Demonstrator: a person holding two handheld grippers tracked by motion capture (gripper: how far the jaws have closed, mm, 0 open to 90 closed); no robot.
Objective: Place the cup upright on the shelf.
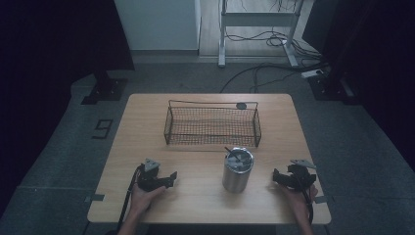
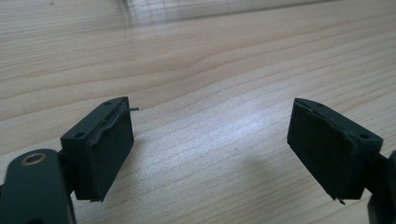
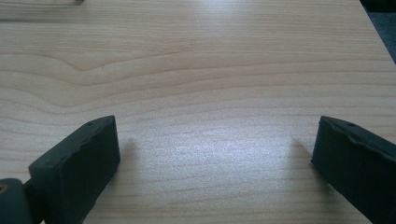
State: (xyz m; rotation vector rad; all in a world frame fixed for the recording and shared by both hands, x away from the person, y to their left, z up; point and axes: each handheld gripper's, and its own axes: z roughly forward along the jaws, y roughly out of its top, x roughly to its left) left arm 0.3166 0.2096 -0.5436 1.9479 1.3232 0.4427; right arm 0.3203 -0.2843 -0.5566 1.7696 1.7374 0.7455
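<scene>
Left gripper (image 1: 172, 176) is sitting low over the near-left of the table (image 1: 147, 117), jaws standing wide apart, nothing between them. Steel cup (image 1: 237, 170) is standing upright near centre, between both grippers, just in front of the wire basket (image 1: 213, 124). Right gripper (image 1: 275, 177) is resting near-right, jaws gaping wide, gripping nothing.

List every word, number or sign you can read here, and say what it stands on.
"9": a dark, squared figure on the floor left of the table; it reads like a 9, though not certainly.
The steel tumbler, wire basket and both grippers carry no readable text.
</scene>
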